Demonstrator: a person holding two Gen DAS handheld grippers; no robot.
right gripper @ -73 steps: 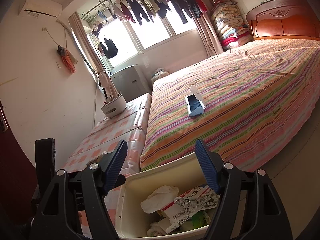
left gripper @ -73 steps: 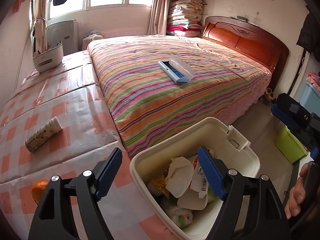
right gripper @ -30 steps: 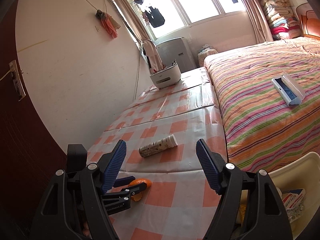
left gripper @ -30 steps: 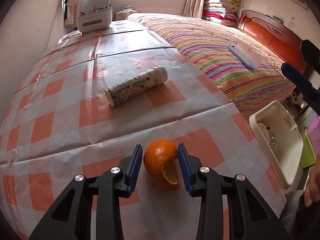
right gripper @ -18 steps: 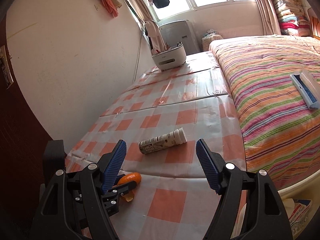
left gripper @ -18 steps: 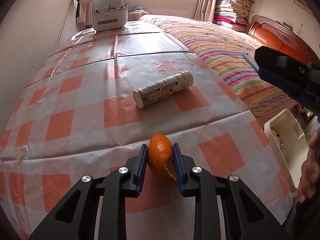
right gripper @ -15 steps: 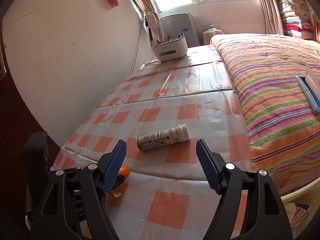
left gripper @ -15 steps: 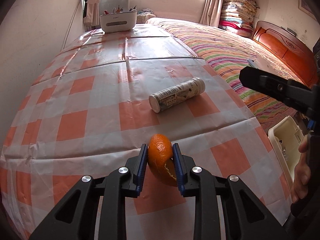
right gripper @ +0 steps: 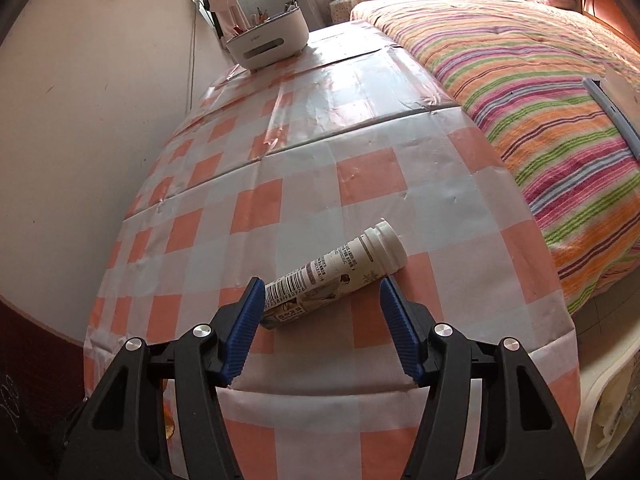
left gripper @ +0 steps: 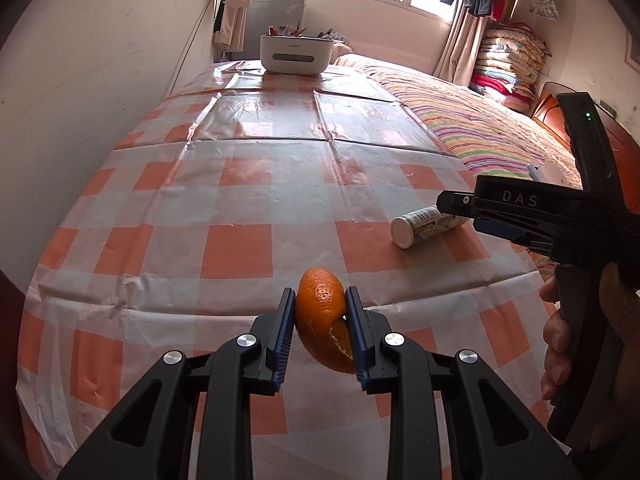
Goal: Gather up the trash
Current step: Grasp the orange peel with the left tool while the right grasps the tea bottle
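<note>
Left tongs [left gripper: 320, 320]: closed onto an orange peel [left gripper: 323, 316], which is pinched between the two blue pads [left gripper: 282, 336]; whether it is clear of the checked desk [left gripper: 236, 200] cannot be told from this view.

Right tongs [right gripper: 320, 326]: spread wide, holding nothing. A white bottle [right gripper: 334, 278] lies on its side on the desk between them; its barcode end is just beside the left pad, its capped end points ahead and to the right.

The left wrist view alone shows the peel in the grip, and the right tongs' body, ahead to the right over the bottle [left gripper: 428, 226]. The right wrist view alone shows the gap between those tongs. A white organiser [right gripper: 268, 42] sits far ahead at the desk's end, and a striped bed [right gripper: 532, 80] lies to the right.
</note>
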